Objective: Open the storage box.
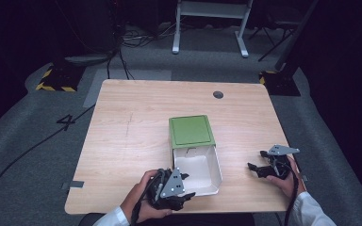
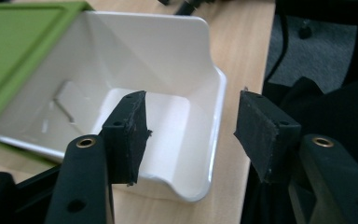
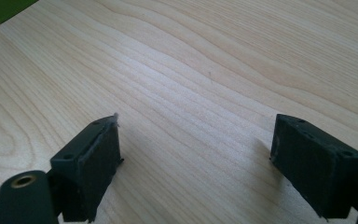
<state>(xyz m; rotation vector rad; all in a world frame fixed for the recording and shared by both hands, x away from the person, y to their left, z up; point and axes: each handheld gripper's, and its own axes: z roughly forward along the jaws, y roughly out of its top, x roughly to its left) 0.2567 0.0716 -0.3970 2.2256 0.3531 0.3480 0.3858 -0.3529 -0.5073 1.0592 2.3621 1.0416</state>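
A green box [image 1: 192, 131] lies mid-table with its white drawer [image 1: 198, 169] pulled out toward the person; the drawer looks empty. My left gripper [image 1: 187, 186] is open at the drawer's front left corner. In the left gripper view the drawer's front wall [image 2: 216, 107] stands between the jaws of the left gripper [image 2: 191, 135], one inside and one outside, with the green box [image 2: 18, 42] at the upper left. My right gripper [image 1: 257, 160] is open and low over bare wood to the drawer's right. In its own view, nothing sits between the jaws of the right gripper [image 3: 196, 154].
The wooden table [image 1: 132, 141] has a round cable hole [image 1: 218, 94] at the back. The floor beyond holds cables, a yellow-and-black striped base [image 1: 56, 77] and a white frame's legs [image 1: 207, 28]. A corner of the green box [image 3: 0, 9] shows in the right gripper view.
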